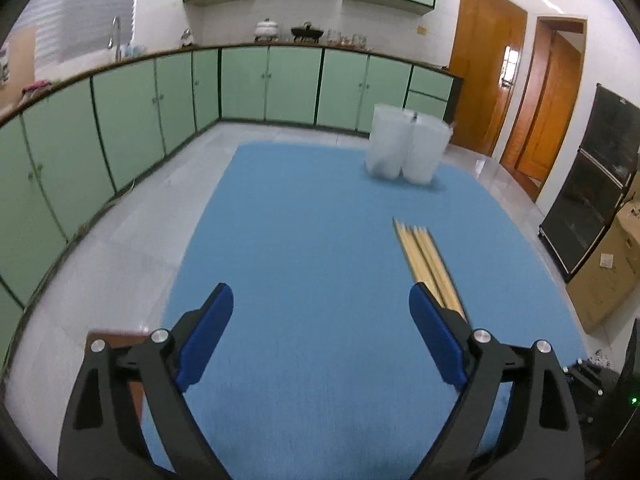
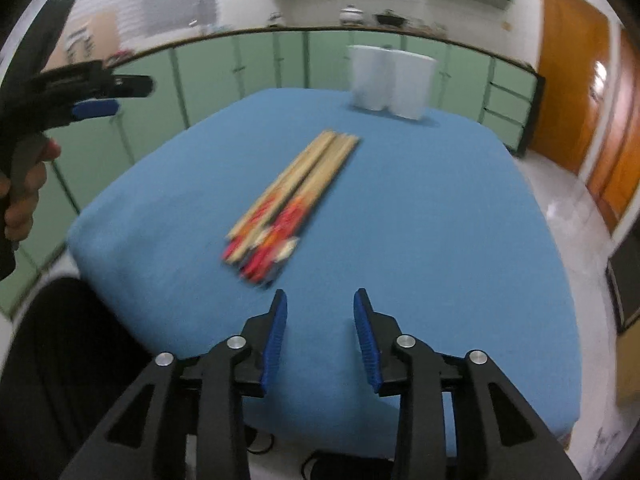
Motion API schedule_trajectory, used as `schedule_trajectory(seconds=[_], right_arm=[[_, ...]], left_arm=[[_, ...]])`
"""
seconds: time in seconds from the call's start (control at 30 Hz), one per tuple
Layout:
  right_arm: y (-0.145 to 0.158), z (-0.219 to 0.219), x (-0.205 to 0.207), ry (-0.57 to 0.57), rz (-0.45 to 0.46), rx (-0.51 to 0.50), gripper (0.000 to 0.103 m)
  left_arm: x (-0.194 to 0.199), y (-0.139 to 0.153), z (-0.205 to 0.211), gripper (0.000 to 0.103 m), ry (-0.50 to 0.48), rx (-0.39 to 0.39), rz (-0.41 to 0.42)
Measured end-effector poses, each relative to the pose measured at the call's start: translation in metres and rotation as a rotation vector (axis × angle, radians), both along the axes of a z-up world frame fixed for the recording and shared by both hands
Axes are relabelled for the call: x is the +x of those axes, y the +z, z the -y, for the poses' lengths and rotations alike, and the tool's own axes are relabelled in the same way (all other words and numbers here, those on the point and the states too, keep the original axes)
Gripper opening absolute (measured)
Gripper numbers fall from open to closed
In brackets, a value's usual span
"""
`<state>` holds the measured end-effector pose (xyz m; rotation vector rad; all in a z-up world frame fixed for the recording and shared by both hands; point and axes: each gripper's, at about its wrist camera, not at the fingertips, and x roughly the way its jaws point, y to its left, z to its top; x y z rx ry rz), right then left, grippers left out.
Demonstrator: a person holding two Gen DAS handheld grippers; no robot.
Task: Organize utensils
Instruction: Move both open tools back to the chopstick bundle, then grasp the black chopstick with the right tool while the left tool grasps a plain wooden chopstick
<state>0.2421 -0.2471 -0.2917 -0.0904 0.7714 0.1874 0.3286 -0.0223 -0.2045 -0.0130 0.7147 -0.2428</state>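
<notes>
Blue-padded jaws of the left gripper (image 1: pixel 320 336) stood wide apart and empty over the near part of the blue-covered table (image 1: pixel 304 240), its right finger (image 1: pixel 438 340) overlapping the near end of a bundle of wooden chopsticks (image 1: pixel 426 264) that lay to its right in the left wrist view; whether it touched them could not be told. Farther back and to the right on the same cloth, two translucent white containers (image 1: pixel 404 148) stood upright side by side, touching or nearly so, well apart from the chopsticks. In the right wrist view, a hand (image 2: pixel 20 200) at the far left edge gripped the handle of that left gripper, held in the air beside the table. At centre, the chopsticks (image 2: pixel 292 200) lay flat, pale ends pointing toward the containers (image 2: pixel 390 84) and red and orange patterned ends toward the camera, blurred. Nearest the lens, the right gripper (image 2: pixel 320 322) hung just short of the patterned ends with its jaws narrowly parted and nothing between them. Judging by the layout, the work stood at its opening step, the approach to the chopsticks, with none yet lifted. The next move would likely call for bringing a gripper down over the bundle, closing on it, and carrying it to a container.
</notes>
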Motion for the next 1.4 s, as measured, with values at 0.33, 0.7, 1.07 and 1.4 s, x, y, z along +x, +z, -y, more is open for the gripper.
schedule_trajectory(seconds=[0.33, 0.7, 1.07, 1.4], right_arm=[[-0.017, -0.017, 0.013, -0.001, 0.052, -0.057, 0.037], [-0.016, 0.017, 0.022, -0.046, 0.048, -0.047, 0.040], [-0.018, 0.048, 0.042, -0.089, 0.038, 0.010, 0.007], [-0.020, 0.064, 0.041, -0.124, 0.039, 0.026, 0.007]], left_arm=[[-0.033, -0.037, 0.005, 0.087, -0.016, 0.005, -0.055], [-0.032, -0.072, 0.066, 0.087, -0.151, 0.113, -0.076], [-0.022, -0.094, 0.091, 0.087, -0.162, 0.151, -0.102], [-0.017, -0.095, 0.103, 0.087, -0.112, 0.143, -0.081]])
